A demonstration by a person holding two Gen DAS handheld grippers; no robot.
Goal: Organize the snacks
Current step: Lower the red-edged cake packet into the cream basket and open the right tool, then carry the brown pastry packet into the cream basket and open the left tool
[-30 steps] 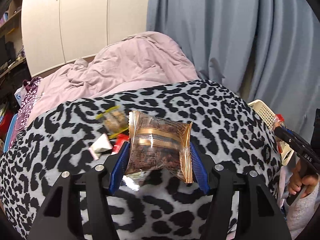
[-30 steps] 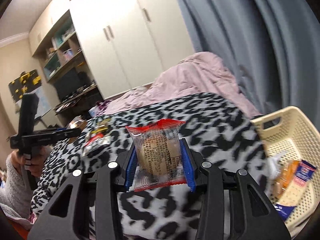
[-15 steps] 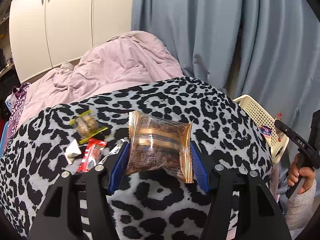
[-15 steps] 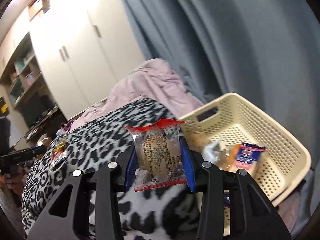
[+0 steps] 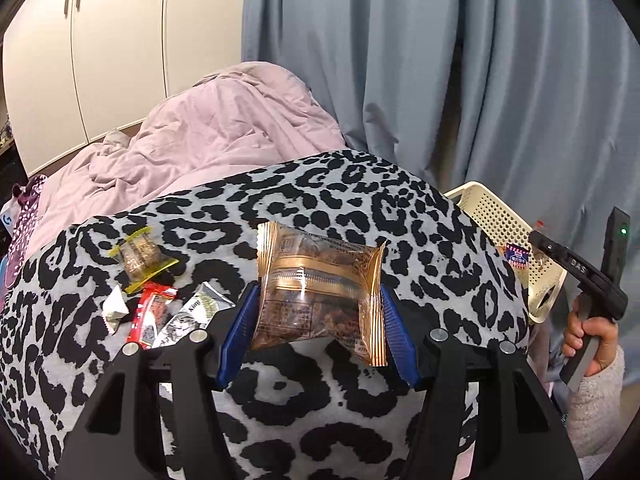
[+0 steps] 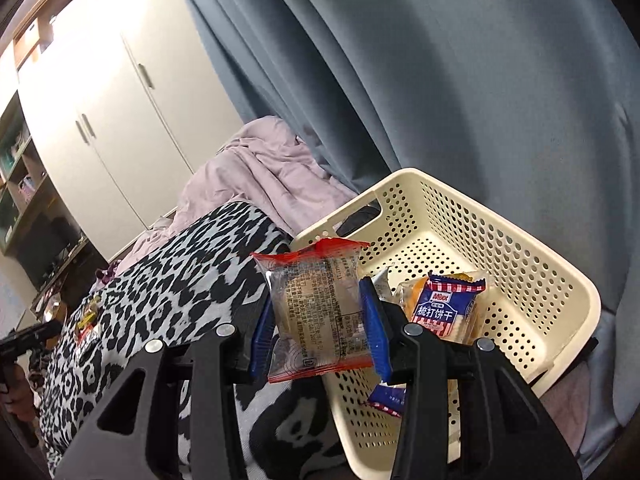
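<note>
My left gripper [image 5: 318, 328] is shut on a copper-coloured snack packet [image 5: 318, 292], held above the leopard-print blanket [image 5: 360, 208]. Several small snacks lie on the blanket to its left, among them a yellow-edged packet [image 5: 140, 258] and a red packet [image 5: 150, 314]. My right gripper [image 6: 318, 332] is shut on a clear packet with red ends [image 6: 316, 308], held at the near left rim of a cream perforated basket [image 6: 520, 248]. Inside the basket lies a blue cracker packet [image 6: 444, 306] with other snacks. The basket [image 5: 504, 228] also shows at the right of the left wrist view.
A pink duvet [image 5: 208, 140] is heaped behind the blanket, with blue curtains [image 5: 440, 60] and white wardrobe doors [image 5: 112, 48] beyond. A person's hand [image 5: 588, 336] holds the other gripper's handle at the right edge. Shelves [image 6: 20, 184] stand at the far left.
The right gripper swung right and down with its packet, from over the blanket to the basket's rim. The left gripper drifted sideways with the copper packet, bringing more loose snacks and more basket into view.
</note>
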